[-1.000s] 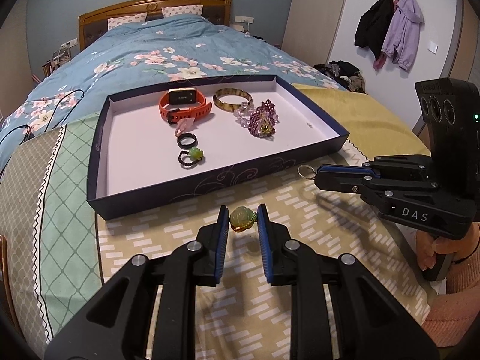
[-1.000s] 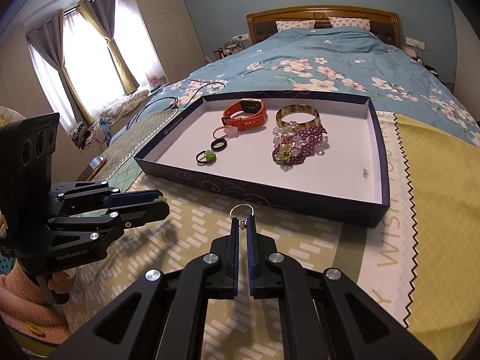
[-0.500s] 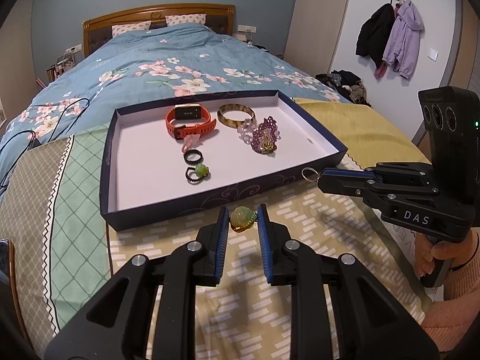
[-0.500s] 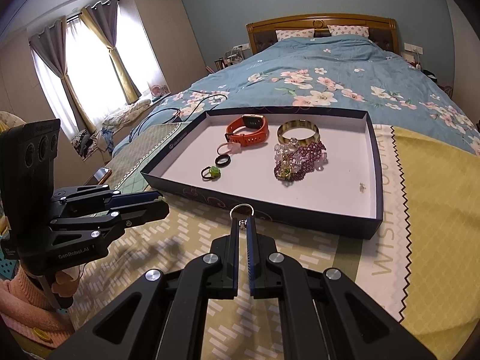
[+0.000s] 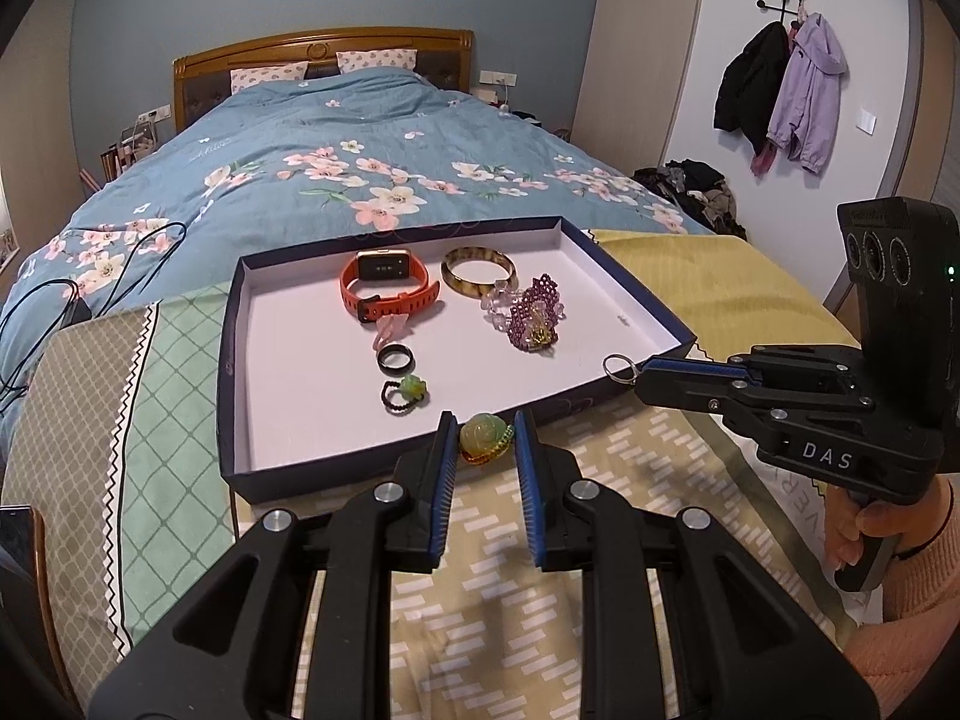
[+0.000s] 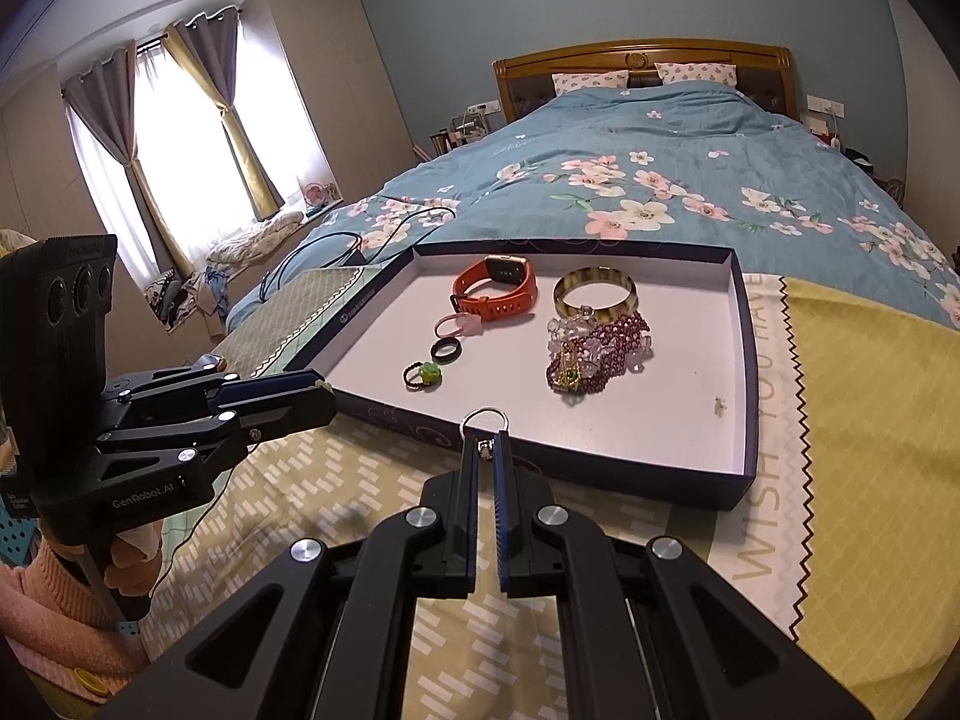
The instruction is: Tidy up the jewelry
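Green pendant [image 5: 483,439] pinched in left hand-held gripper [image 5: 483,441], right hand-held gripper [image 6: 486,443] clamping keyring [image 6: 483,421]

A home bedroom: floral-quilted bed [image 6: 660,180], curtained window [image 6: 180,168], hung coats [image 5: 780,96]

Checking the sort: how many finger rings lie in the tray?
3, in a line: pink ring beside the orange watch, black ring nearer, green-stone ring nearest. Beads could hide more.

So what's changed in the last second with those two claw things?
Both grippers lifted and moved toward the tray. The left gripper still clamps the green pendant; the right gripper still clamps the key ring. The jewelry in the tray hasn't moved.
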`<control>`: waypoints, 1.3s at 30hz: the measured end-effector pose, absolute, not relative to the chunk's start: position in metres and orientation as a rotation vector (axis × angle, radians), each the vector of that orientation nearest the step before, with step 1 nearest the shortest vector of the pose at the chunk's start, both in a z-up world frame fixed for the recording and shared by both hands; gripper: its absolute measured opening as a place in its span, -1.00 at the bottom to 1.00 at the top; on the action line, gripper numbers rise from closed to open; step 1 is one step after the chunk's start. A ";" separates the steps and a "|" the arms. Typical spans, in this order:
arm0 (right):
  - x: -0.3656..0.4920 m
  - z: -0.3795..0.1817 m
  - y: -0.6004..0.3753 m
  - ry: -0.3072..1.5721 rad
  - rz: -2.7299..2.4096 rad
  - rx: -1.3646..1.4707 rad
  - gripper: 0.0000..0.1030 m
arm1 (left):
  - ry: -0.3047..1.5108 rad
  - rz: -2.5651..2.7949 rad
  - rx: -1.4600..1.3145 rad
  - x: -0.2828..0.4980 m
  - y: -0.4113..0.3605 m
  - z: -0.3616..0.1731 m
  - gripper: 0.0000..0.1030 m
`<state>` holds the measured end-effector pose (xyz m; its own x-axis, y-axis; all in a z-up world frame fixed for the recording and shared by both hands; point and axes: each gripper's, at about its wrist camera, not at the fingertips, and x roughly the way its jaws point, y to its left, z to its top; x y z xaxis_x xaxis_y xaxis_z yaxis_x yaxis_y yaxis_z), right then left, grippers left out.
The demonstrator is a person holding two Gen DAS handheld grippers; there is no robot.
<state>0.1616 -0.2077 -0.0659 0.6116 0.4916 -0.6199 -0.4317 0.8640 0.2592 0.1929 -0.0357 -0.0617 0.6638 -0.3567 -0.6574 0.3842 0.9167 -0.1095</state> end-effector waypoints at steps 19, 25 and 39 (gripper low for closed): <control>0.178 -0.054 -0.209 0.709 0.519 0.079 -0.93 | 0.715 -0.390 0.036 0.212 -0.035 -0.056 -0.62; 0.187 -0.053 -0.208 0.708 0.513 0.079 -0.93 | 0.714 -0.383 0.044 0.218 -0.037 -0.055 -0.62; 0.202 -0.052 -0.208 0.712 0.503 0.075 -0.93 | 0.714 -0.367 0.055 0.236 -0.043 -0.055 -0.62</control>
